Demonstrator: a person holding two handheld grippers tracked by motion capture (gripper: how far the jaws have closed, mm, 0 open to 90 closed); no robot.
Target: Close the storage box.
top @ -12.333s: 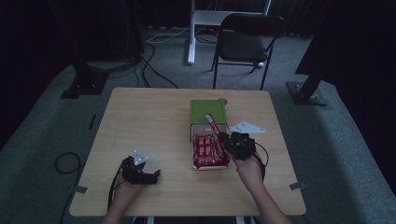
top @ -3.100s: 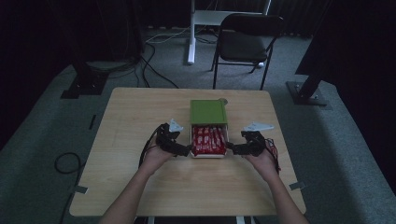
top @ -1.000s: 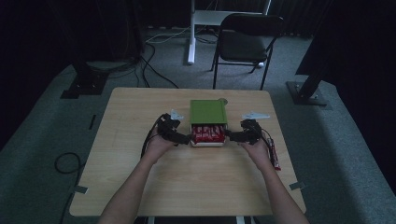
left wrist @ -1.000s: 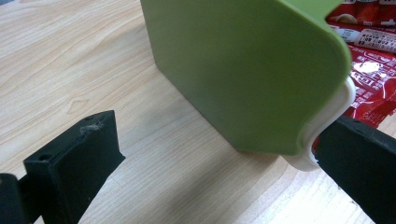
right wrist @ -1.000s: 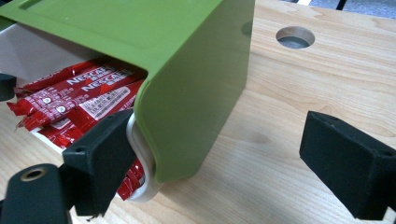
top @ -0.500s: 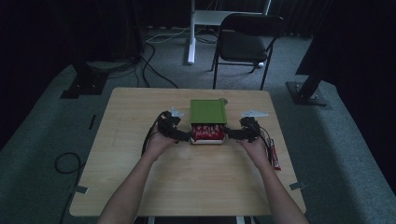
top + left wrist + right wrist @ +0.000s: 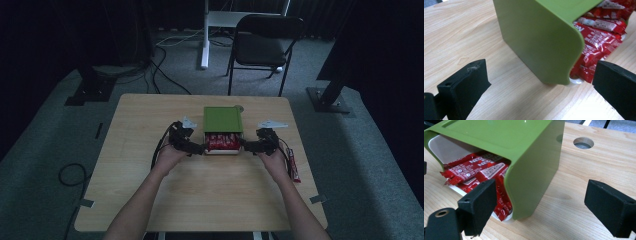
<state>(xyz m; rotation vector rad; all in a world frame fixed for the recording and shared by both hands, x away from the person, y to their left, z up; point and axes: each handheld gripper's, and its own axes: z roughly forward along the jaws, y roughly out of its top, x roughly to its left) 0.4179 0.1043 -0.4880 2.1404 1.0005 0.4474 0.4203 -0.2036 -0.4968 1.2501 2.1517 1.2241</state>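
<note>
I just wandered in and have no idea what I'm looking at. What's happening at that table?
A person sits at a wooden table with a hand-held gripper in each hand. The left gripper and right gripper, both open, sit at either side of a white tray packed with red snack bars. A green sleeve covers the tray's far part. One more red bar lies near the table's right edge.

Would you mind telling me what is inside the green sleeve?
A white tray filled with red snack bars sits partly inside the green sleeve. Its near end sticks out; the rest is covered, so how far the bars reach is hidden.
</note>
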